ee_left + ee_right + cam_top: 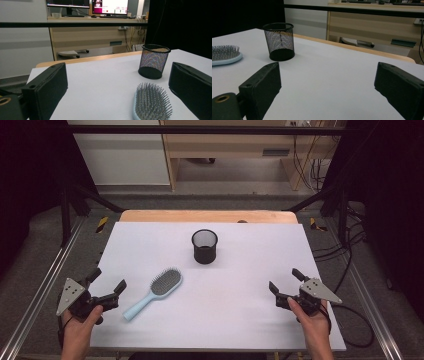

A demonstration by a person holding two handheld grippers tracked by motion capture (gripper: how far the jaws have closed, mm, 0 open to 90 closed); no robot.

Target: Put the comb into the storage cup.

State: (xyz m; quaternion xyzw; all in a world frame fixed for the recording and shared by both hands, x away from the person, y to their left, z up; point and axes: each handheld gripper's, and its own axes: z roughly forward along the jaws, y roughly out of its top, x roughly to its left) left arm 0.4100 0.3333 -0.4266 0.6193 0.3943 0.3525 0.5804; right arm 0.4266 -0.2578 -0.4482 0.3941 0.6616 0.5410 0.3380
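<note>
A light blue hairbrush point(156, 290) with grey bristles lies flat on the white table point(240, 285), left of centre, its handle pointing to the near left. Behind it a black mesh cup point(205, 246) stands upright near the middle. My left gripper point(106, 279) rests at the near left edge, open, just left of the brush handle. In the left gripper view the hairbrush head point(152, 103) lies ahead between the jaws, with the mesh cup point(153, 61) beyond. My right gripper point(285, 281) is open at the near right, nothing between its jaws. It sees the mesh cup point(279, 41) and hairbrush point(225, 55) to its left.
The table's wooden far edge point(207, 216) shows behind the white surface. Metal frame rails point(45, 285) run along both sides. Beyond the table are a wooden desk point(235, 145) and loose cables point(345, 250) on the floor.
</note>
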